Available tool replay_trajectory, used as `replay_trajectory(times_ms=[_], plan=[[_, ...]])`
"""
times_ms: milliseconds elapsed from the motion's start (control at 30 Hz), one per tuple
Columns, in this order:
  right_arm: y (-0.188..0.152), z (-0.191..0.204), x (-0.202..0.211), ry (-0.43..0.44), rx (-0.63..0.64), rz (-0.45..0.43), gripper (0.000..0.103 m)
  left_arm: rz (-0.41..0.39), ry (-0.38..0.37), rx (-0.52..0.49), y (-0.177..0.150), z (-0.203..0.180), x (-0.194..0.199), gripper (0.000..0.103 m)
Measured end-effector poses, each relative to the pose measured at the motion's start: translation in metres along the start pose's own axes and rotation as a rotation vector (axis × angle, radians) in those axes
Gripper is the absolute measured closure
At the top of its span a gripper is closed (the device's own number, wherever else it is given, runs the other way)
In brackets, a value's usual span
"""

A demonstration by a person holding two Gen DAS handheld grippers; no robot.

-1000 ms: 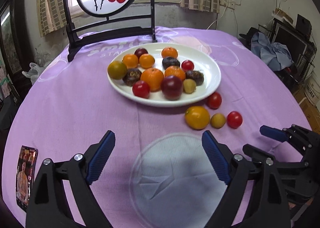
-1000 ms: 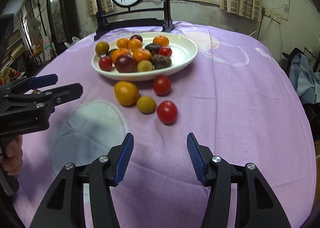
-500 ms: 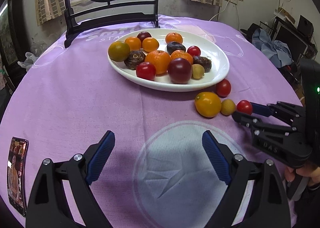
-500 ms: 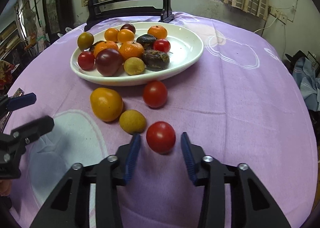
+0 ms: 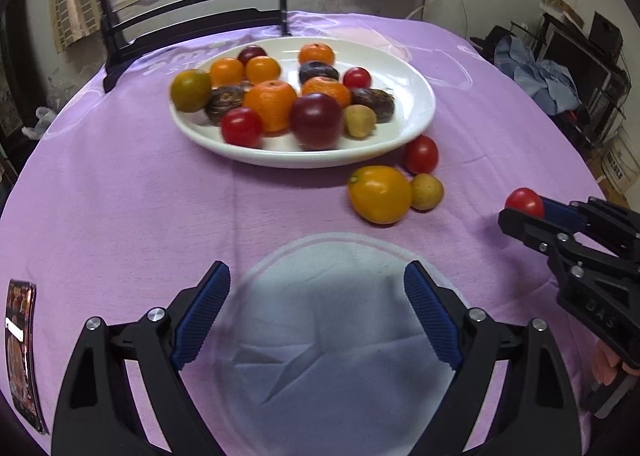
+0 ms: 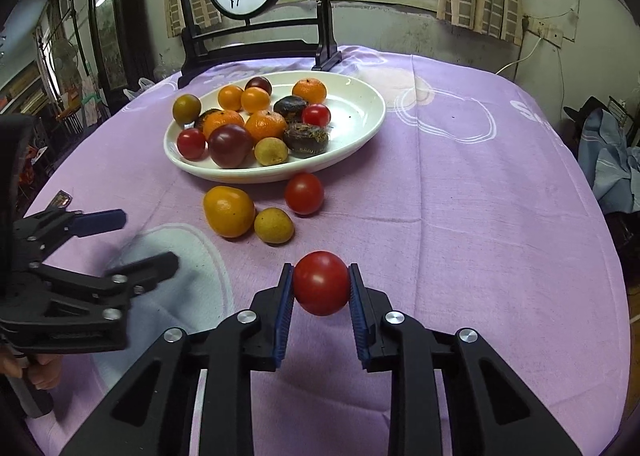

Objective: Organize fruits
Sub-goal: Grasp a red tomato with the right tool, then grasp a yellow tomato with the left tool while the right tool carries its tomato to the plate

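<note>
Red cherry tomato point(image 6: 321, 282) is clamped between the right gripper's point(image 6: 320, 288) blue pads; the left gripper point(image 5: 316, 320) is held wide apart, empty, above the purple tablecloth point(image 5: 120, 196).

Three loose fruits point(image 6: 274, 225) block plate point(image 6: 360, 128) front; right cloth point(image 6: 480, 216) bare.

A round table point(image 6: 500, 216) under a purple cloth carries a white plate point(image 6: 360, 124) of fruit. Just beside the plate's near rim lie three loose fruits — a red tomato point(image 6: 304, 193), an orange one point(image 6: 229, 211), a small yellow-green one point(image 6: 274, 225) — and a wooden screen stand point(image 6: 256, 44) at the far edge.
</note>
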State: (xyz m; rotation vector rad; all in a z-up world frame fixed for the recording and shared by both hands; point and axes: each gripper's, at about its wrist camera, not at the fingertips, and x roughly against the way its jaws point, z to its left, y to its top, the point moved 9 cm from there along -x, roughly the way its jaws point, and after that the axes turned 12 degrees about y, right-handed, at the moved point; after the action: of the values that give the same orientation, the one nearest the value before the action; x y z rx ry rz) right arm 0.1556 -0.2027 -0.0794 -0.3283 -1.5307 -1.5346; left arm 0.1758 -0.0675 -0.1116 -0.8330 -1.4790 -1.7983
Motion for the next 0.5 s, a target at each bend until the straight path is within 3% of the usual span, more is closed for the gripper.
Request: replay_trajectory(times_ms=[167,200,467,500], plan=[[0.0,-0.006,0.013,0.034,-0.038,-0.037,0.076,0.016,-0.005,-0.043,0.01,-0.024,-0.014,0.036],[-0.001,-0.007,0.014,0.04,-0.044,-0.038,0.076,0.026,-0.005,-0.06,0.014,-0.029,-0.019,0.045],[-0.004,-0.006,0.014,0.072,-0.046,-0.04,0.076,0.03,0.005,-0.075,0.037,-0.043,-0.035,0.048],[-0.004,-0.006,0.013,0.073,-0.044,-0.035,0.076,0.025,0.003,-0.075,0.038,-0.044,-0.035,0.053]])
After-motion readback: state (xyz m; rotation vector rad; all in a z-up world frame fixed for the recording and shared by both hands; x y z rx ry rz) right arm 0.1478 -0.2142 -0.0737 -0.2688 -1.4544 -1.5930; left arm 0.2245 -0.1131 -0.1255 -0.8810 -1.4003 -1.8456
